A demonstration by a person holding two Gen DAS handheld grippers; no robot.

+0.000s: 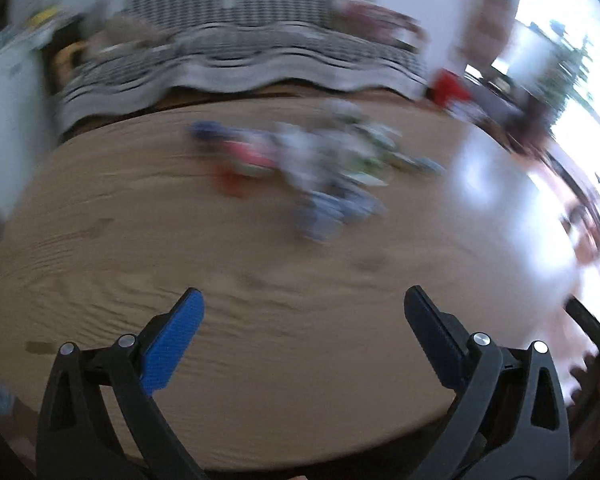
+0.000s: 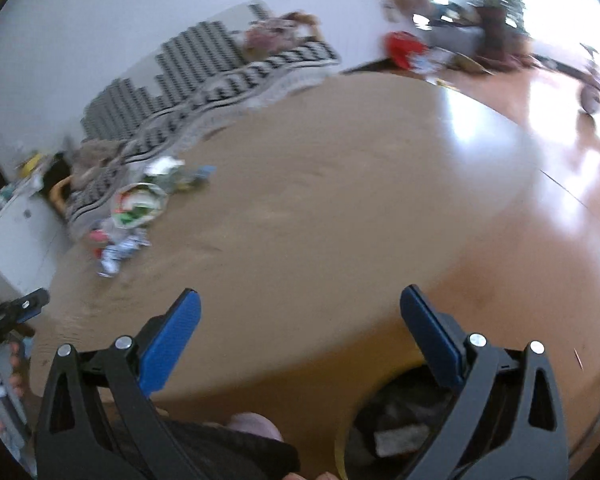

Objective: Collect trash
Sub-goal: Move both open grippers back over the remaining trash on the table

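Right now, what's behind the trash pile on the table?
Behind the trash sits a black-and-white patterned sofa. The floor between table and sofa is hidden.

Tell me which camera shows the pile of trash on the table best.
The right wrist view: the trash pile is sharper there, though off to the left. The left wrist view centres the pile but smears it into coloured blurs.

Daylight flooded in at two o'clock, glaring white off the table (image 1: 484, 176); heavy motion blur and fisheye bending smeared both views.
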